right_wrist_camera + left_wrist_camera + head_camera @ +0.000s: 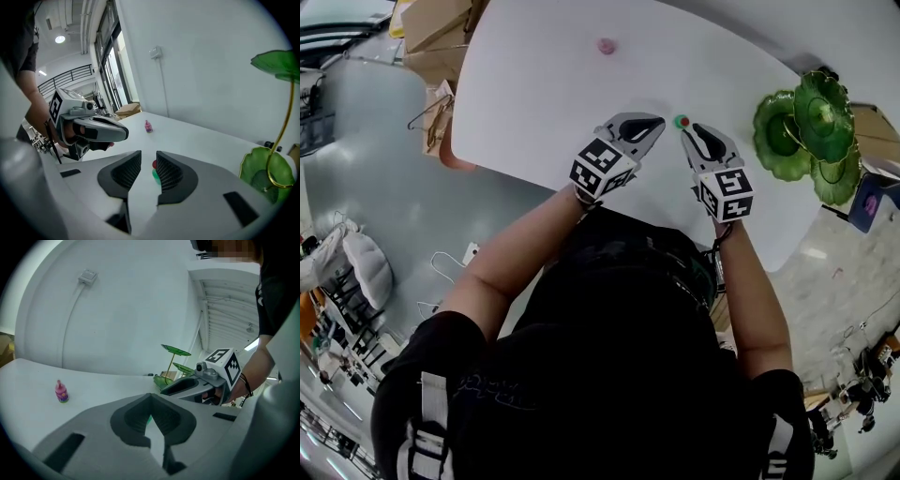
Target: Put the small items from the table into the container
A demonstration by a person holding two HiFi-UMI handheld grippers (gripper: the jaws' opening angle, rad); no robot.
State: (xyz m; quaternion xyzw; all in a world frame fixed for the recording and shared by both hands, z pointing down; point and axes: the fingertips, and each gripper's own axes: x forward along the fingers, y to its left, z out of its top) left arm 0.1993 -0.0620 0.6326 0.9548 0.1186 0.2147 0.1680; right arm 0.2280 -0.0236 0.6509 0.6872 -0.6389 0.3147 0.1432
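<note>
A small green item with a red top (682, 122) stands on the white table (544, 84), just off the tips of both grippers. My right gripper (686, 133) is open by a narrow gap, through which the item (154, 172) shows just beyond the tips, partly hidden by the right jaw. My left gripper (654, 122) has its tips together; a sliver of the green item (148, 419) shows behind them. A small pink bottle (607, 45) stands alone farther out on the table. The green leaf-shaped tiered dish (806, 127) stands at the table's right end.
Cardboard boxes (436, 33) sit on the floor beyond the table's left end. Wire hangers (441, 267) lie on the grey floor to the left. The table's near edge runs just under both hands.
</note>
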